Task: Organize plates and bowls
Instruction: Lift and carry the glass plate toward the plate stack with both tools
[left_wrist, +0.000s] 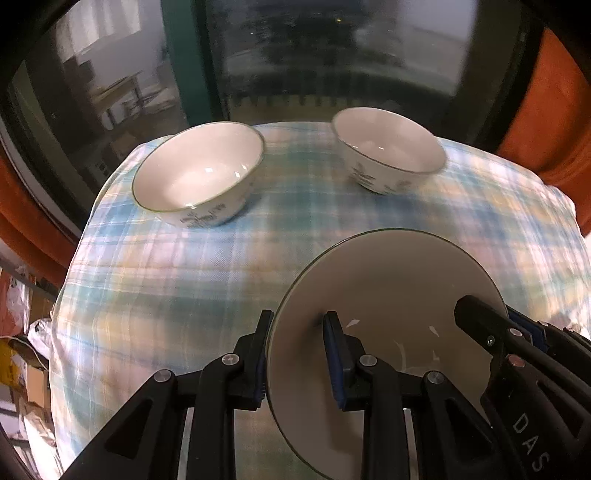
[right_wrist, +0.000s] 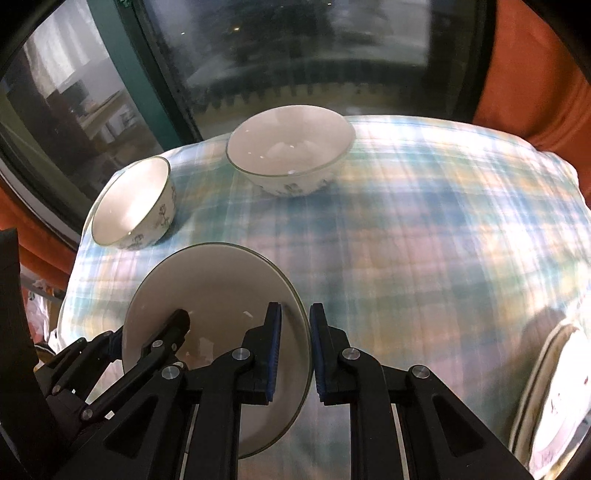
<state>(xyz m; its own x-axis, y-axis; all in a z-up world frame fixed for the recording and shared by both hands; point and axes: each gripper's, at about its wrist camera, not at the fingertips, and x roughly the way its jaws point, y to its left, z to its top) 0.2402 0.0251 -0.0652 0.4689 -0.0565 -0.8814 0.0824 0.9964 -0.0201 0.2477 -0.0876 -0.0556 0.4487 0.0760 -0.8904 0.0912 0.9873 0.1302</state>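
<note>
Plate (left_wrist: 388, 295): held above the near edge of the checked tablecloth (left_wrist: 184, 277), tilted, gripped from both sides.
Left gripper (left_wrist: 295, 354): jaws straddle the left rim, not visibly pressed tight.
Right gripper (right_wrist: 295, 350): jaws straddle the right rim; whether they clamp is unclear.
Advice: level it and move both hands together.
Around: left bowl (left_wrist: 197, 173) and right bowl (left_wrist: 389, 149) stand well apart beyond; another dish (right_wrist: 554, 387) sits at the right edge.
</note>
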